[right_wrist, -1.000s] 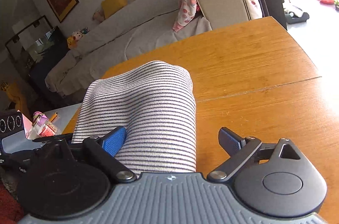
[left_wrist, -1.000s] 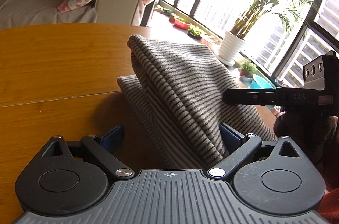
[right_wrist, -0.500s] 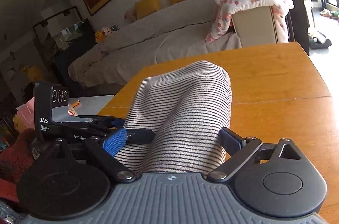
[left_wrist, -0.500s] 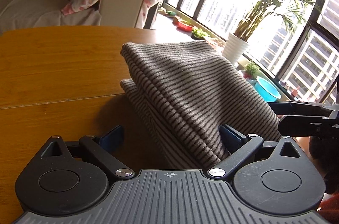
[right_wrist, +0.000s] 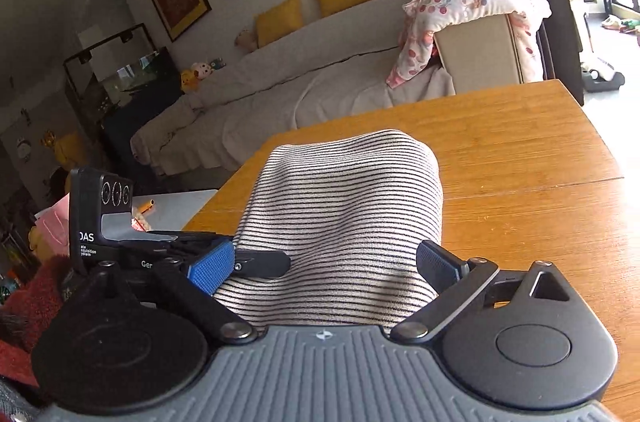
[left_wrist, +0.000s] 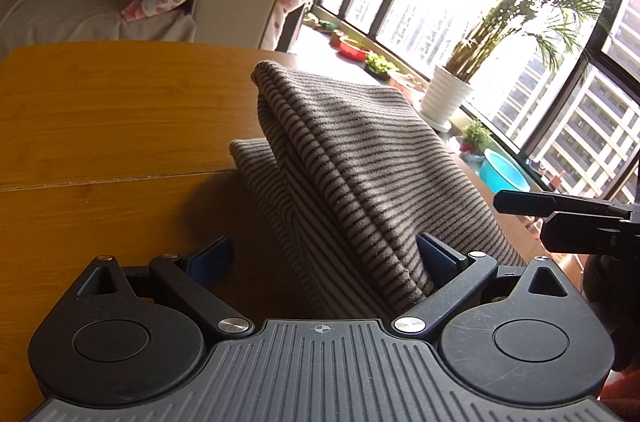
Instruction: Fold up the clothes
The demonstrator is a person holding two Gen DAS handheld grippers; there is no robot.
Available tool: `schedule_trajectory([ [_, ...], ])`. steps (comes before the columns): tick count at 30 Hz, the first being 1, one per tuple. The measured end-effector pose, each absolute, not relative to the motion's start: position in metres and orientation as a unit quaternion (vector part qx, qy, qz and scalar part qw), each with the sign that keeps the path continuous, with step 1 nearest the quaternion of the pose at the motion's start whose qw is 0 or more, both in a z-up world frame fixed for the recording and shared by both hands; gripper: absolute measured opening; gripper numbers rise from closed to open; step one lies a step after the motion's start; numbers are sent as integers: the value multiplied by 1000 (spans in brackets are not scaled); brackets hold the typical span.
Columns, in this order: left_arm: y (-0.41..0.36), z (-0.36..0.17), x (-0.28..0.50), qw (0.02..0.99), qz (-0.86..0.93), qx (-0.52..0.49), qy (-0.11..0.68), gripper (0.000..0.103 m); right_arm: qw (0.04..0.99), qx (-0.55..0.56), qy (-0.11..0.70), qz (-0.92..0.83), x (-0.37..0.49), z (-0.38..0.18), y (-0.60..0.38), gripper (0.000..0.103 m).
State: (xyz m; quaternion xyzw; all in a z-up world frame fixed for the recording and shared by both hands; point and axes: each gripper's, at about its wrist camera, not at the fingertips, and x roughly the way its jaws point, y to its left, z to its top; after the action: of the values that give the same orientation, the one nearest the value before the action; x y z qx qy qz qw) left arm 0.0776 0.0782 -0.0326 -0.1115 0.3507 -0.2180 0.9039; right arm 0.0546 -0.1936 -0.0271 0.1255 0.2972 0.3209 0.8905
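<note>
- The striped knit garment [left_wrist: 360,174] was a soft, ribbed fabric with thin dark lines on a pale ground, doubled over into a rounded hump above the wooden table [left_wrist: 100,126]
- A lower layer of it lay flat on the tabletop, while the upper fold rose in a ridge toward the window
- The table was smooth honey-coloured wood with a straight seam running across it
- The left gripper [left_wrist: 324,258] pointed forward over the table, its jaws spread wide; cloth lay against the right-hand blue pad only (the left-hand pad stood clear of it)
- The right gripper [right_wrist: 324,262] faced the sofa [right_wrist: 320,70], jaws likewise spread, with the garment bulging up between the ribbed blue pads; whether either pad pressed the cloth could not be told
- Each gripper's black tips showed at the edge of the other's view
- The garment's near edge was hidden behind both grey gripper bodies
- A flowered blanket [right_wrist: 472,2] draped the sofa arm; the window glare washed out detail beyond the potted palm [left_wrist: 520,34]
</note>
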Motion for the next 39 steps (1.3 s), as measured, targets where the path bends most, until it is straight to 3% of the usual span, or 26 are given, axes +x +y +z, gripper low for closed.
schedule_trajectory([
  [15, 78, -33, 77, 904, -216, -113, 351, 101, 887, 145, 347, 268, 68, -55, -201, 99],
  [20, 78, -34, 77, 904, -216, -113, 351, 101, 871, 152, 363, 294, 66, -64, -195, 92],
  [24, 78, -34, 77, 904, -216, -113, 351, 101, 870, 142, 362, 304, 62, -63, -187, 92],
  [29, 81, -34, 76, 905, -212, -114, 350, 102, 852, 199, 350, 336, 59, -50, -199, 92],
  [39, 89, -1, 76, 912, -224, -126, 318, 98, 877, 116, 370, 284, 60, -63, -183, 92],
])
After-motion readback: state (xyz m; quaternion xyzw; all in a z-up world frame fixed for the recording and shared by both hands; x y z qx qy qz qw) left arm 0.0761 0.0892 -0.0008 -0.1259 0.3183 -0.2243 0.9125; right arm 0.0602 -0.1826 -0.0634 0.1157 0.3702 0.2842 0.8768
